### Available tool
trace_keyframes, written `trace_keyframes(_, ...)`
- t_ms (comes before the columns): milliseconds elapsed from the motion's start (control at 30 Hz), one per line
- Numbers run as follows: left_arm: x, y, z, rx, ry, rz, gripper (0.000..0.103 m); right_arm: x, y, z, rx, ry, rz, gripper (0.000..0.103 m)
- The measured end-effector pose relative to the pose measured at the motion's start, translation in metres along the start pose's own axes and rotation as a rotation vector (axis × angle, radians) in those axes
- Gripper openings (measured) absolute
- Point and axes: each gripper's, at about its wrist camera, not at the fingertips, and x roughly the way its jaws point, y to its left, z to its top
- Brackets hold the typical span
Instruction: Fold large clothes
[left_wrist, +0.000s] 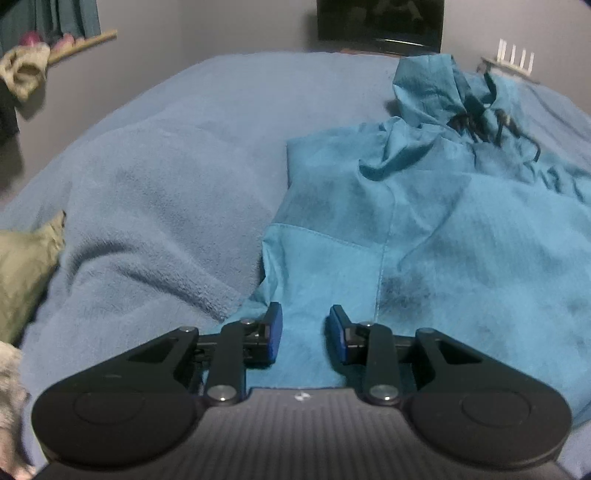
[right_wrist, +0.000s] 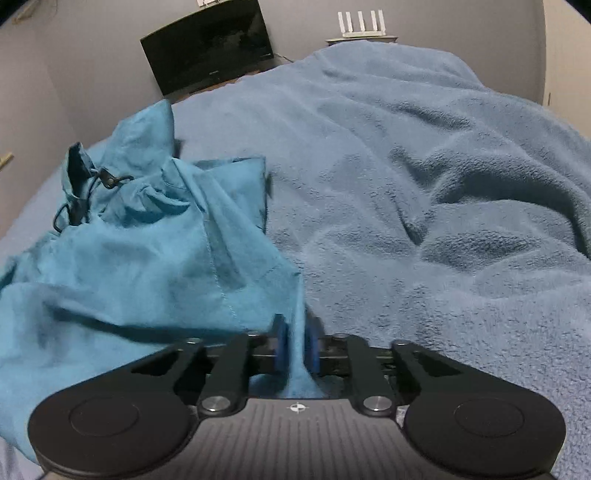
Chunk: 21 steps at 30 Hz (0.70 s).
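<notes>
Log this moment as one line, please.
left gripper: open over teal jacket | right gripper: shut on jacket edge | surface: blue blanket

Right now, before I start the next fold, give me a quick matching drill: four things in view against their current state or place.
Things:
1. left tool
2. right tool
3. teal hooded jacket
4. black monitor

States or places:
A. against the wall beyond the bed
B. shut on fabric
C. open, over the garment
D. crumpled on the blue fleece blanket

Pairs: 1-C, 2-B, 3-D, 4-A
</notes>
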Motion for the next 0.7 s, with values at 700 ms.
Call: trace_keyframes(700,0.022,-0.149,-0.013,0.255,-0.099,-0.210,0.038,0.031,0.120,-0.022,-0.358,-0.116,0.113,0.054)
